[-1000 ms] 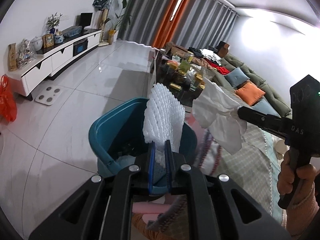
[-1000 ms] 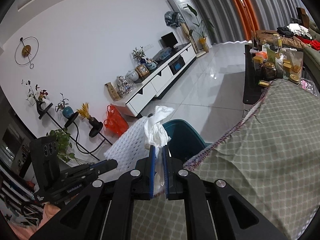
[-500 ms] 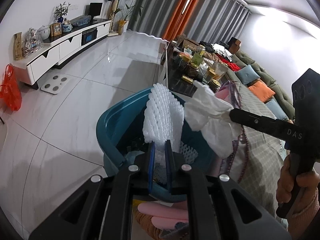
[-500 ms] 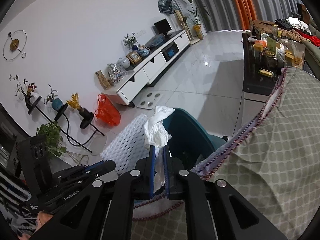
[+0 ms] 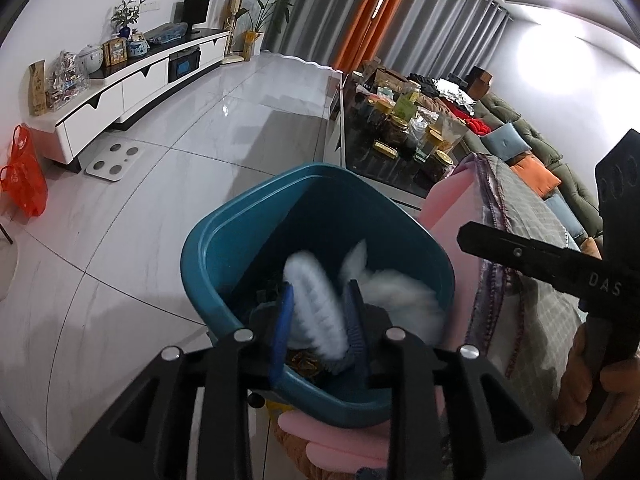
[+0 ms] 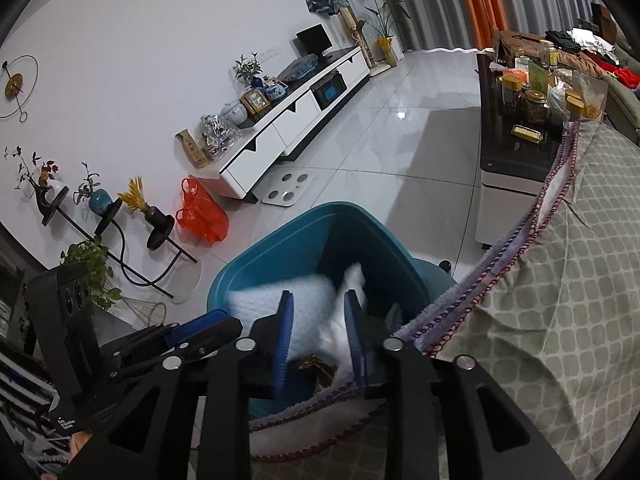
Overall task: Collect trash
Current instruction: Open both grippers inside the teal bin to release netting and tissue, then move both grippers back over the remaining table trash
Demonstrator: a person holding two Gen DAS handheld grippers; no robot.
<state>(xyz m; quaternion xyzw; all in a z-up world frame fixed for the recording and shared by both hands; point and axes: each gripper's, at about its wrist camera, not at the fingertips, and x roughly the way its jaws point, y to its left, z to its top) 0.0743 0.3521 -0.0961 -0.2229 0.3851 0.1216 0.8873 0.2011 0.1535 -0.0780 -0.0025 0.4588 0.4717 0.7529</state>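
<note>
I hold both grippers tilted down over the teal bin (image 5: 320, 216); left gripper (image 5: 320, 316) and right gripper (image 6: 318, 328) are opening, white foam net (image 5: 316, 308) and tissue (image 6: 344, 320) loose inside.

1. The white letters "DAS" are showing on the black side of the right hand-held gripper (image 5: 464, 236), seen in the left wrist view.
2. A small line of white print is standing on the body of the left hand-held gripper (image 6: 216, 316) in the right wrist view, but it is too small to read.
3. The labels on the jars (image 6: 535, 106) are staying unreadable.
</note>
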